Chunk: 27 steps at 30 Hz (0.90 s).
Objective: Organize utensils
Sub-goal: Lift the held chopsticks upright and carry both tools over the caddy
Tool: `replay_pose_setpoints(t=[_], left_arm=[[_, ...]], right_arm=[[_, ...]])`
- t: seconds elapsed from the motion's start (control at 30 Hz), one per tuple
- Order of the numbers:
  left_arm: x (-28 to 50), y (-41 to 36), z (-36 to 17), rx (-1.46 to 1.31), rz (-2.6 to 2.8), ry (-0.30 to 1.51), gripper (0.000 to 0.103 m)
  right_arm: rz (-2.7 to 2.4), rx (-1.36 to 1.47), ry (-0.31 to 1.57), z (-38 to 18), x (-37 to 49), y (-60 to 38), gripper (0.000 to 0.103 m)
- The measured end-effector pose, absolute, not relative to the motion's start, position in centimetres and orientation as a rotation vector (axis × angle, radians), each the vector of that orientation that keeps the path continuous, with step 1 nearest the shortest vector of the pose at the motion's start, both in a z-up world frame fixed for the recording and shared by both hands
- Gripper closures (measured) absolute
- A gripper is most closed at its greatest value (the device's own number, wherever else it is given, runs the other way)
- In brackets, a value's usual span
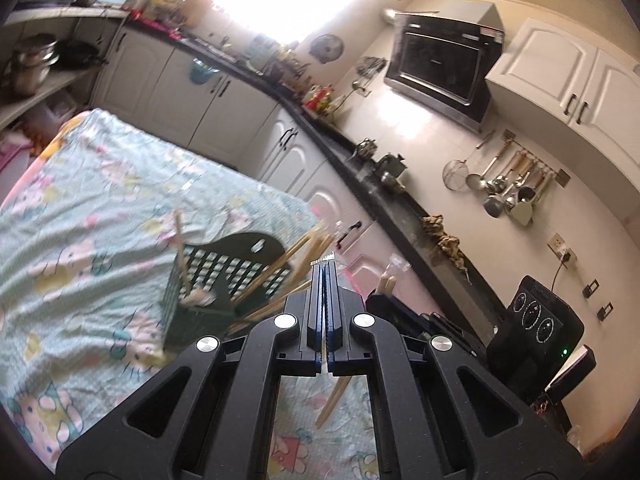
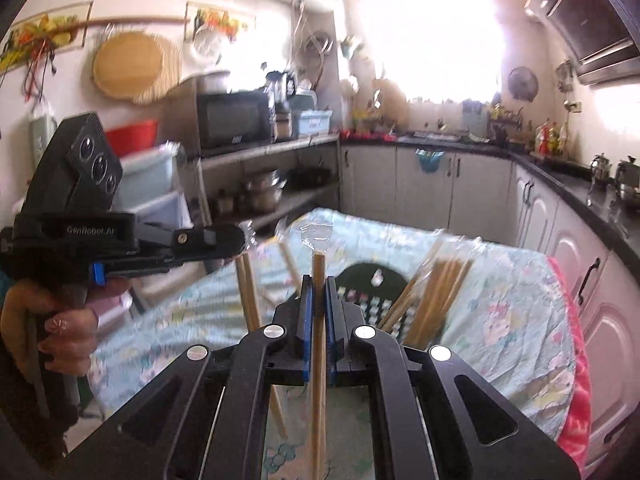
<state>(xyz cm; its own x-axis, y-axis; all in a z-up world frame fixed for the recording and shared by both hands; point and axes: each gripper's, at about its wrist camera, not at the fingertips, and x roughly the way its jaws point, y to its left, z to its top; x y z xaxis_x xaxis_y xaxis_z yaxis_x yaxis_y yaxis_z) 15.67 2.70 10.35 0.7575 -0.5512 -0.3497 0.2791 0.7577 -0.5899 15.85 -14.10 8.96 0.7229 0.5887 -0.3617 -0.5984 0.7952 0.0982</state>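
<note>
Right gripper [image 2: 318, 280] clamped on wrapped chopsticks [image 2: 319, 340], upright. Left gripper [image 1: 325, 268] pinched on wrapper edge [image 1: 323, 258], chopsticks hanging below. Dark basket [image 1: 224, 276] at 10 o'clock w/ more chopsticks.

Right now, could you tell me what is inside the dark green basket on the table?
The basket holds several wrapped chopsticks leaning against its right side, and another pair stands at its left corner. Its floor is hidden by the right gripper, which is clamped on one pair.

Matt black plastic grippers, pale wooden chopsticks [image 2: 319, 320] in glossy clear wrap, a dark plastic lattice basket [image 1: 224, 276], crumpled printed cloth [image 1: 100, 208].
</note>
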Motion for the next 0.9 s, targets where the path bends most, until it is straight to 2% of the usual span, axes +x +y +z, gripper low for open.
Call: replay_pose_setpoints(t=[0.5,0.9], left_arm=[[17.6,1.1,16.1,-0.474,-0.498,0.428,0.103],[19.9,1.3,18.2,-0.441,-0.455,0.388,0.103]], right_arm=[[0.52,0.121,0.19,13.2,18.5,-19.8,0.097],[0.522,0.064,0.086,15.0,20.1,-19.1,0.097]])
